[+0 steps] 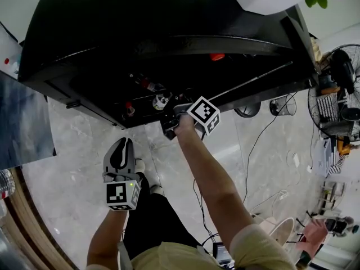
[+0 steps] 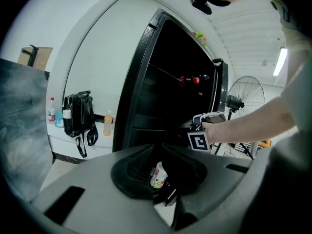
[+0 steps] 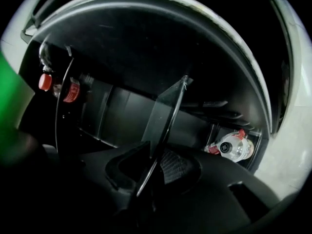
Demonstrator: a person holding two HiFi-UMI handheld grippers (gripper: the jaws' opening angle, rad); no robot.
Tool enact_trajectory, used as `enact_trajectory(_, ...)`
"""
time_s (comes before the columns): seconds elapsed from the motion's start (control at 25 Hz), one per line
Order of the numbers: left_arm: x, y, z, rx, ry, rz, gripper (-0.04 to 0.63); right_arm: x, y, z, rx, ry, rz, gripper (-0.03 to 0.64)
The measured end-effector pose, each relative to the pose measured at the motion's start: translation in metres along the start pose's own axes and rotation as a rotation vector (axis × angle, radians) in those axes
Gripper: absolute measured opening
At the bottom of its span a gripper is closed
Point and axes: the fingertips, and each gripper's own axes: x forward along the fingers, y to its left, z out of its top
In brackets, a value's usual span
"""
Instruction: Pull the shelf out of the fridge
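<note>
The black fridge (image 1: 140,27) stands open in front of me. Its glass shelf (image 3: 168,121) runs edge-on between the jaws of my right gripper (image 3: 152,165), which is shut on its front edge. In the head view that gripper (image 1: 170,121) reaches into the fridge's dark opening, and the shelf's edge (image 1: 253,80) shows as a thin pale line. My left gripper (image 1: 120,146) hangs shut and empty over the floor, short of the fridge. From the left gripper view (image 2: 158,174) the fridge (image 2: 161,82) and the right gripper's marker cube (image 2: 197,141) are visible.
Bottles lie inside: one with a red label (image 3: 231,147) low on the right, red-capped ones (image 3: 58,87) on the left. A dark panel (image 1: 22,122) stands on the left. A fan (image 1: 337,77), a wire bin (image 1: 283,104) and floor cables (image 1: 259,139) are on the right.
</note>
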Motion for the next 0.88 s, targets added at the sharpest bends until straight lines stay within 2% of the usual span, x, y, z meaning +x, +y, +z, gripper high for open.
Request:
enact_trajectory(0.28, 0.003, 0.005, -0.001, -0.151, 0.003, -0.002, 0.054, -0.005, 0.000, -0.003, 0.009, 0.001, 0.014, 0.069)
enact_trajectory(0.88, 0.027, 0.005, 0.003, -0.367, -0.008, -0.022, 0.100, -0.030, -0.003, -0.013, 0.025, 0.002, 0.016, 0.066)
